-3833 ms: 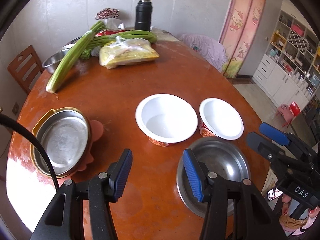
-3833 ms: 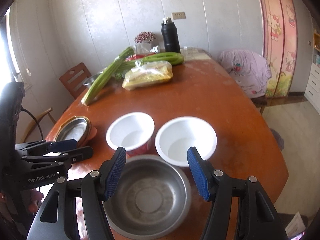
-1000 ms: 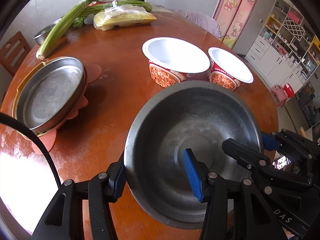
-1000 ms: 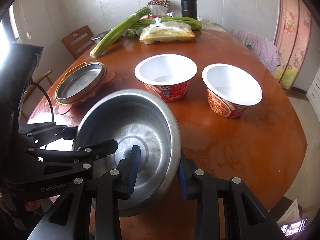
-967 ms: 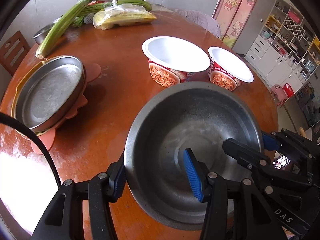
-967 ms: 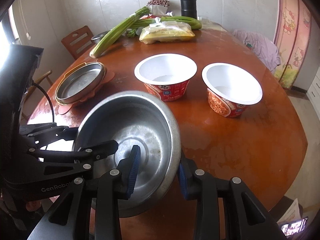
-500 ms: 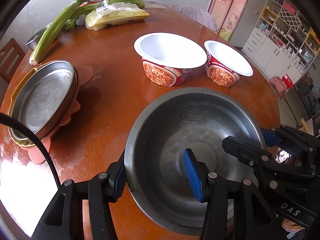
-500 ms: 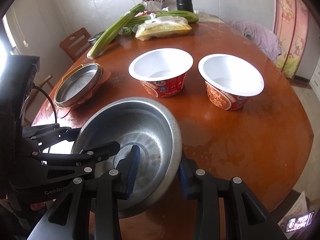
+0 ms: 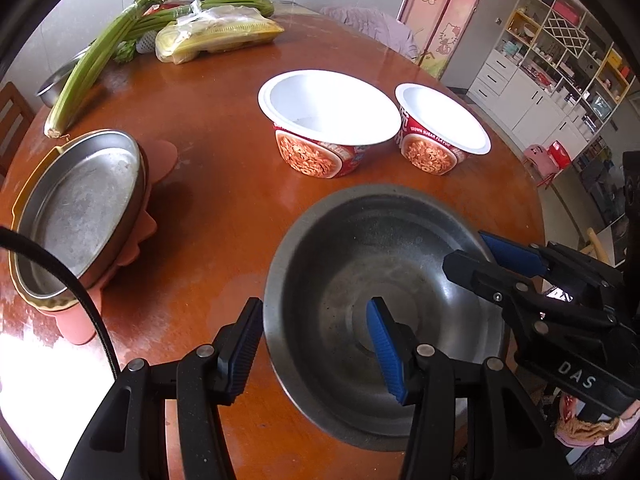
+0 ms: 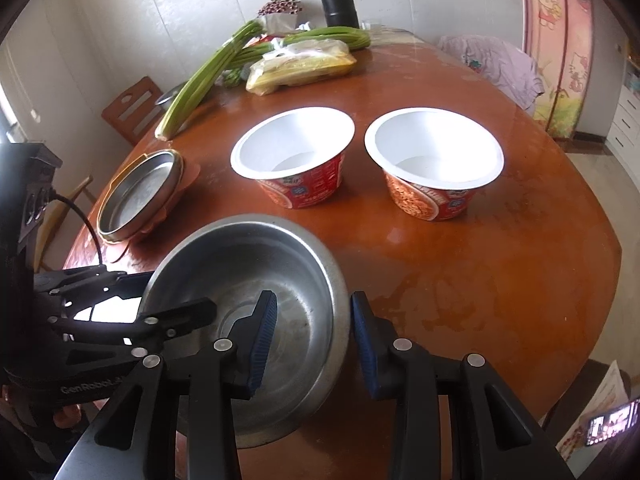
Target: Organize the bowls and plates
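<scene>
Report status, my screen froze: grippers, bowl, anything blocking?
Left gripper and right gripper each straddle the steel bowl rim. Two noodle cups stand ahead.

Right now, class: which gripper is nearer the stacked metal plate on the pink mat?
Left. The left gripper straddles the steel bowl's rim on the side facing the metal plate; the right gripper straddles the opposite rim.

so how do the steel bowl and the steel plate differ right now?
The steel bowl is deep; the steel plate is shallow. The bowl has both grippers on its rim; the plate sits untouched on a pink mat. The bowl is nearer the cameras, the plate off to the left. Both are empty.
</scene>
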### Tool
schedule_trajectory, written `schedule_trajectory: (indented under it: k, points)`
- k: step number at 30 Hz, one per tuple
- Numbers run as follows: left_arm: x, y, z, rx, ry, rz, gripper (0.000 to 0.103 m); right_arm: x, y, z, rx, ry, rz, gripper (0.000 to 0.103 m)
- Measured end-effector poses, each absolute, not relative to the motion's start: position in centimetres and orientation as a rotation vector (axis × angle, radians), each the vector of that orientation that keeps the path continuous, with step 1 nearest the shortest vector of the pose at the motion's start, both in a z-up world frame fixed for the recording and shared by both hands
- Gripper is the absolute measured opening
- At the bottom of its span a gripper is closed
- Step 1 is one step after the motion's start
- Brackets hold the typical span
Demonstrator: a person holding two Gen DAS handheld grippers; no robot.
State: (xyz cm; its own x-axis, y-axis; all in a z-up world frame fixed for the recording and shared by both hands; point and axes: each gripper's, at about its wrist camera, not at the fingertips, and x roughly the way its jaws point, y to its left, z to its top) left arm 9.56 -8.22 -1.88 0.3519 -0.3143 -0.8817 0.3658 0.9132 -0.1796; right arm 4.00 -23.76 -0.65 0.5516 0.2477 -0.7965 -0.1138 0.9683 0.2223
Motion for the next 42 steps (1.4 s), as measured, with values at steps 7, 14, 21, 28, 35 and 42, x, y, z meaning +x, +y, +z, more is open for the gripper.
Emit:
schedule_trajectory:
  k: [7,14,21,28,35,42]
  points:
    - [9.6,-7.7,-0.9,0.045,1.104,-0.467,0.053,4.0,-24.2,0.3,0.138,0.925,0.151,0.040]
    - [10.0,-6.8,0.7,0.049,1.060,-0.473,0.053,4.1,-24.6,2.6,0.139,0.859,0.107,0.040]
    - [10.4,-6.0,1.9,0.028,1.033,-0.427,0.053,5.1,-24.4,4.7,0.177,0.832,0.184,0.042]
    - [11.1,-5.6,3.2,-0.001,1.007,-0.384,0.053,6.5,-23.6,5.5,0.185,0.851,0.258,0.042]
    - [13.0,-5.5,4.5,0.006,0.992,-0.353,0.053,8.1,-24.2,4.9,0.264,0.882,0.286,0.043]
    - [15.9,-6.6,5.5,0.041,0.986,-0.351,0.053,9.5,-24.4,3.8,0.291,0.915,0.285,0.043]
